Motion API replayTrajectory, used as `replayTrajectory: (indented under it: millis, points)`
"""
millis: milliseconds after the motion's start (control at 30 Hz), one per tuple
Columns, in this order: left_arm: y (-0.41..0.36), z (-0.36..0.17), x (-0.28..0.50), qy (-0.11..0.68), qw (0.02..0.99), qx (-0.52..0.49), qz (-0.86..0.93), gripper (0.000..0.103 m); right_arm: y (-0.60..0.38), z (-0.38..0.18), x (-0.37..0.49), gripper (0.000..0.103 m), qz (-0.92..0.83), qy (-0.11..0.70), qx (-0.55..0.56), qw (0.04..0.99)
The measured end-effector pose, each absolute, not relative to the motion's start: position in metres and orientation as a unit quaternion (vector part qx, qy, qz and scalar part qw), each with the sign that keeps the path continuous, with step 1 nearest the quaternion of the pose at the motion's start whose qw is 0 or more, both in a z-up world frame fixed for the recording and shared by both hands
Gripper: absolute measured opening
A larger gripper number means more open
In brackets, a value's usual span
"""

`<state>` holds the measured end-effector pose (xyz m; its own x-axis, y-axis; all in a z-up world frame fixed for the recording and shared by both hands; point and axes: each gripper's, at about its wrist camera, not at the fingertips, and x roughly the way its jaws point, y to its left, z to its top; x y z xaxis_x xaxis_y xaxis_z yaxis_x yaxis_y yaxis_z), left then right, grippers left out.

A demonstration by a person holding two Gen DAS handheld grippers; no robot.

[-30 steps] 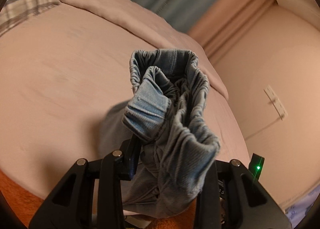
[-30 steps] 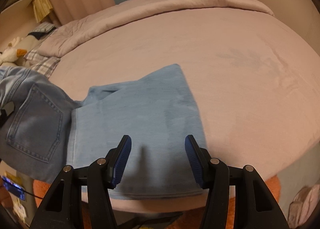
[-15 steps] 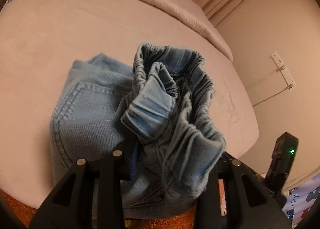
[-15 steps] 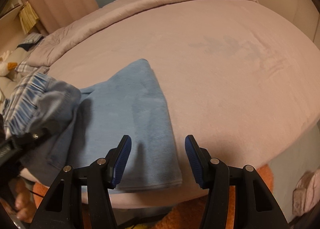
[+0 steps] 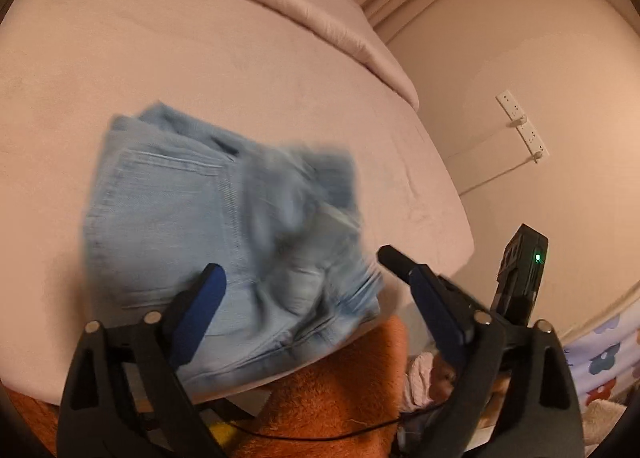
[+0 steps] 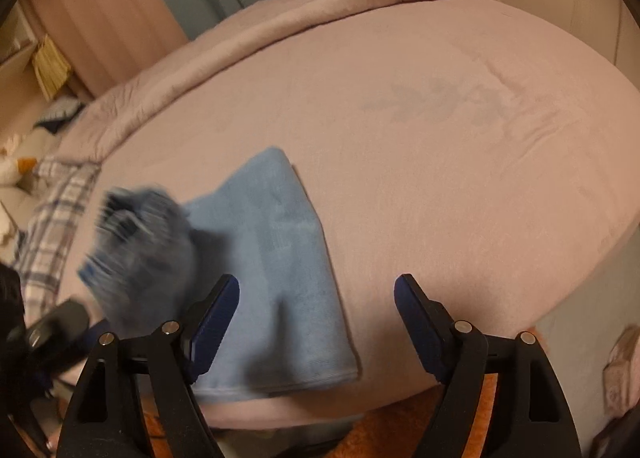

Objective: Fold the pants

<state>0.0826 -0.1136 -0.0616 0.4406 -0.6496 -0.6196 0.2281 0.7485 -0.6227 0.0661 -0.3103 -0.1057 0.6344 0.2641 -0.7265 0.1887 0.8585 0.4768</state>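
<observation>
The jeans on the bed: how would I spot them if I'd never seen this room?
Find the wide pink bed. At its near edge, just beyond the open right gripper, lies a folded bundle of light blue jeans. It is the only blue denim on the plain pink sheet, unlike the plaid fabric farther left.

Dim, warm indoor light tints both fisheye views pinkish, their edges bending into dark corners, while the jeans (image 5: 224,234) smear with motion blur, the gripper fingers (image 6: 216,314) stay sharp and cast soft shadows on the bed (image 6: 440,177).
</observation>
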Motion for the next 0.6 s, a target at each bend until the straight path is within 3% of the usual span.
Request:
replayTrajectory:
  millis: [167, 600]
  points:
    - [-0.087, -0.055, 0.080, 0.445, 0.860, -0.181, -0.172, 0.097, -0.311, -0.098, 0.068, 0.085, 0.053, 0.410, 0.293, 0.862]
    - [-0.030, -0.074, 0.064, 0.457, 0.870, -0.172, -0.069, 0.097, -0.271, -0.090, 0.090, 0.090, 0.164, 0.419, 0.303, 0.840]
